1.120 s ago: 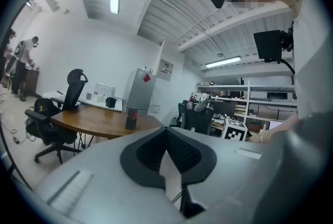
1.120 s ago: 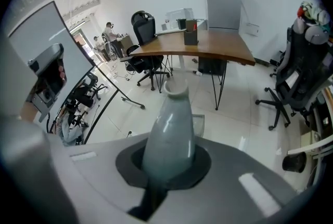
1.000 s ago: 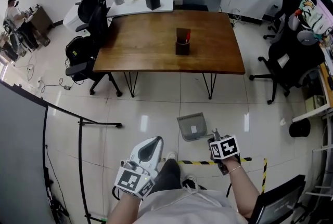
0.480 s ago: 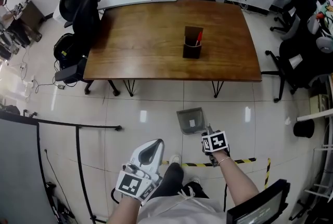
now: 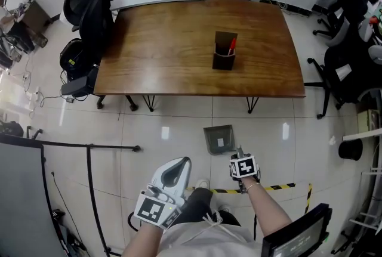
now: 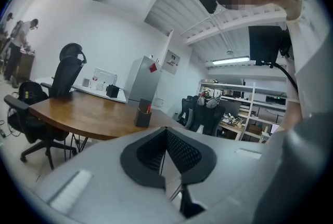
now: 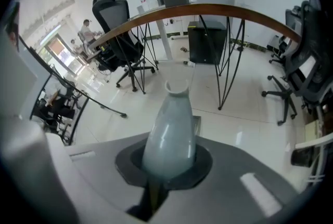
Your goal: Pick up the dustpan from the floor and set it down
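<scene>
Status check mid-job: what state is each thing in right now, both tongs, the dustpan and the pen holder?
left tongs: shut, nothing between them.
right tongs: shut on the dustpan by its handle.
dustpan: held, pan end pointing away toward the table; lifted or touching the floor, can't tell.
pen holder: upright on the table, red pen standing in it.

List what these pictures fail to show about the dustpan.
- Whether the dustpan touches the floor: the head view looks steeply down; in the right gripper view its handle covers most of the pan.
- Print on its white label: too small, head view.
- Right gripper jaws, head view: hidden under its marker cube.
</scene>
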### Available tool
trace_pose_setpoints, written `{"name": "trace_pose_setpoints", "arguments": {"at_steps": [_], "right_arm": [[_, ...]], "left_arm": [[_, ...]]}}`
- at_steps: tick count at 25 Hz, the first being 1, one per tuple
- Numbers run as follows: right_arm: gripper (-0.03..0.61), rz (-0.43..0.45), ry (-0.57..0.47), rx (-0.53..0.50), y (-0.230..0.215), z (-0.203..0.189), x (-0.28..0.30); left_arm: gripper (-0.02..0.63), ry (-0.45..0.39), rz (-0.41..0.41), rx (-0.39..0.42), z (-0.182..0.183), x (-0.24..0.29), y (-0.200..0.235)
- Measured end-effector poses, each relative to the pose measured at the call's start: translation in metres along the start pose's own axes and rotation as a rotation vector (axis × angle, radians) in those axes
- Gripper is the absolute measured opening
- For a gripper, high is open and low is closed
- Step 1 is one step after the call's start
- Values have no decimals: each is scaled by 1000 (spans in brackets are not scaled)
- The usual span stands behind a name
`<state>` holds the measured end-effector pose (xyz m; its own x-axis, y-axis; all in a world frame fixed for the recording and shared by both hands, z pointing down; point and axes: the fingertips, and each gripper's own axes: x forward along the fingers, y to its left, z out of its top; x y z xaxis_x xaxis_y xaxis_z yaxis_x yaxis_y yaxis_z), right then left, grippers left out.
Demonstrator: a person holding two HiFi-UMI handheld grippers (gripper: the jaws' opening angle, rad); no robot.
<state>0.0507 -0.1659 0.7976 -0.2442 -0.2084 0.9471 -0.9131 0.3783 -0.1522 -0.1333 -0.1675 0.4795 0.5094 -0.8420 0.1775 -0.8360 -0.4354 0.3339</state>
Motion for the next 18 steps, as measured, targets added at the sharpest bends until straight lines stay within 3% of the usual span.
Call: {"name": "trace_pose_setpoints", "arguments": {"at_steps": [2, 6, 7, 12, 16, 17, 18], "right_arm": [[42, -50, 28, -65, -3, -3, 6], [503, -58, 7, -47, -1, 0, 2], [570, -64, -18, -54, -1, 3, 1], [583, -76, -171, -100, 12, 8, -46], [581, -85, -394, -141, 31, 23, -134], [573, -93, -465, -164, 35, 26, -162], [517, -111, -537, -187, 39, 29, -191]], "left_arm": [[14, 1, 5, -12, -1, -2, 3], [14, -2, -6, -33, -1, -5, 1], [14, -6, -13, -46, 0, -6, -2], [14, -32, -36, -59, 11, -17, -18], [14, -64, -39, -45, 25, -33, -36], [14, -76, -39, -39, 29, -38, -43], [14, -88, -39, -30, 33, -43, -52]]}}
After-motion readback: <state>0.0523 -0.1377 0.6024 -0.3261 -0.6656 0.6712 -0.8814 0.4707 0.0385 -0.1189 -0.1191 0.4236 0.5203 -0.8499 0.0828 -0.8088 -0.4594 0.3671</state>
